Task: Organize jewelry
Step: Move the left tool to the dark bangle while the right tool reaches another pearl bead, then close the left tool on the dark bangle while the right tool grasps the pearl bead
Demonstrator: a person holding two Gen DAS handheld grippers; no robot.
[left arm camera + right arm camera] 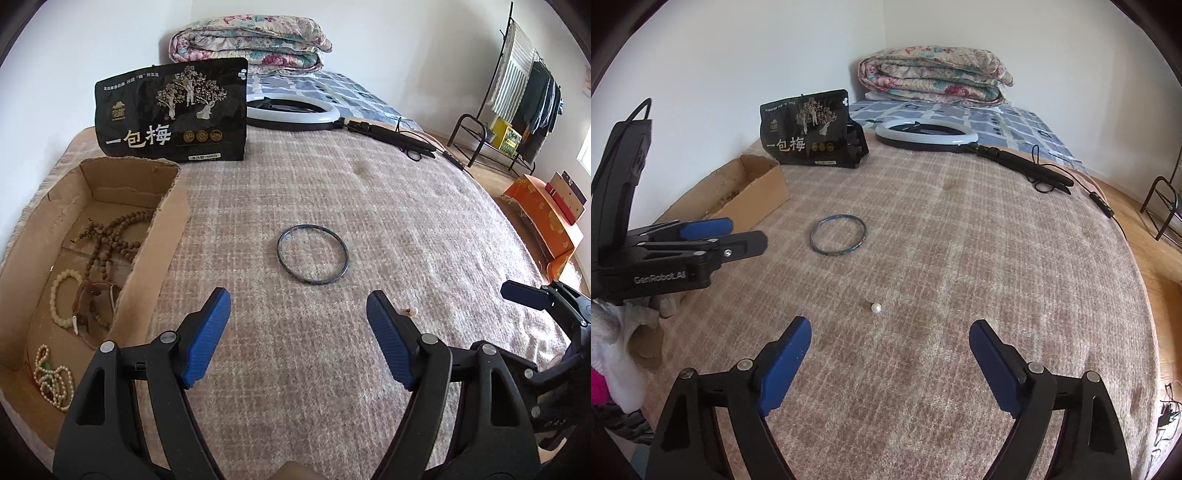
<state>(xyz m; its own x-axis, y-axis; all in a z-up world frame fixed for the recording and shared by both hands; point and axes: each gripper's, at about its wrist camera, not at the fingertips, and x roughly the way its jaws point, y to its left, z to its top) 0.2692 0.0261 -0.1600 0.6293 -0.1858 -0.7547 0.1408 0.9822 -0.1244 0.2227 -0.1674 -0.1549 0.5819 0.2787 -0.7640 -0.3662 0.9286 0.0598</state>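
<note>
A dark blue bangle (313, 255) lies flat on the checked blanket, a short way ahead of my left gripper (298, 301), which is open with nothing between its blue pads. A small pearl earring (875, 308) lies just ahead of my right gripper (890, 330), which is open and empty too. The same pearl earring (412, 312) peeks out beside the left gripper's right finger. The bangle (838, 235) lies farther off to the left in the right wrist view. A cardboard box (168, 221) at the left holds wooden beads (110, 236), a pale bead bracelet (61, 299) and a pearl string (50, 376).
A black snack pouch (173, 110) stands behind the box. A ring light (291, 110) with its folded stand and cable lies at the back. A folded quilt (251, 40) sits beyond it. An orange box (546, 221) and a clothes rack (517, 96) stand on the floor at the right.
</note>
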